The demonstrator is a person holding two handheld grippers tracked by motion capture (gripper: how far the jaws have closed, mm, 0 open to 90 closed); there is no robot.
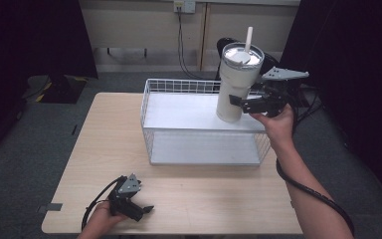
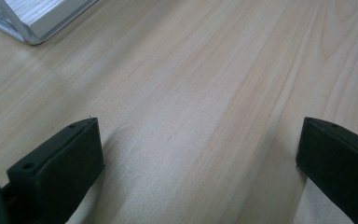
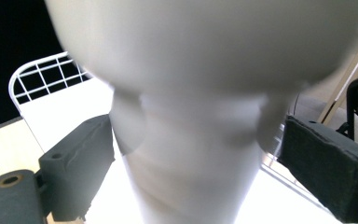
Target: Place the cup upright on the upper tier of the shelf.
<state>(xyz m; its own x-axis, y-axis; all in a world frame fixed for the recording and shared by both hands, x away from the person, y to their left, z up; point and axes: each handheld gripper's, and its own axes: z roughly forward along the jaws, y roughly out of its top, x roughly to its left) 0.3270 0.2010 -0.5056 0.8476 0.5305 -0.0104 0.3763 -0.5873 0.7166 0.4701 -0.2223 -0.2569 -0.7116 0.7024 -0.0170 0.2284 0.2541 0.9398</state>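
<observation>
Tumbler [image 1: 238, 84] stands upright on the wire rack's [image 1: 151, 114] top shelf, between the right gripper's [image 1: 248, 103] spread jaws at its narrow base; left gripper [image 1: 138, 208] idles, jaws apart, on the table [image 1: 104, 144].

The tumbler [image 1: 238, 82] at 1 o'clock is cream-white with a clear lid and white straw [image 1: 248, 39]. The wire basket [image 1: 151, 124] is white, its grid pattern plain. The worktop [image 1: 104, 144] is pale wood with fine grain. Both grippers, right [image 1: 238, 102] and left [image 1: 142, 209] at 7 o'clock, are black with grey plates.
</observation>
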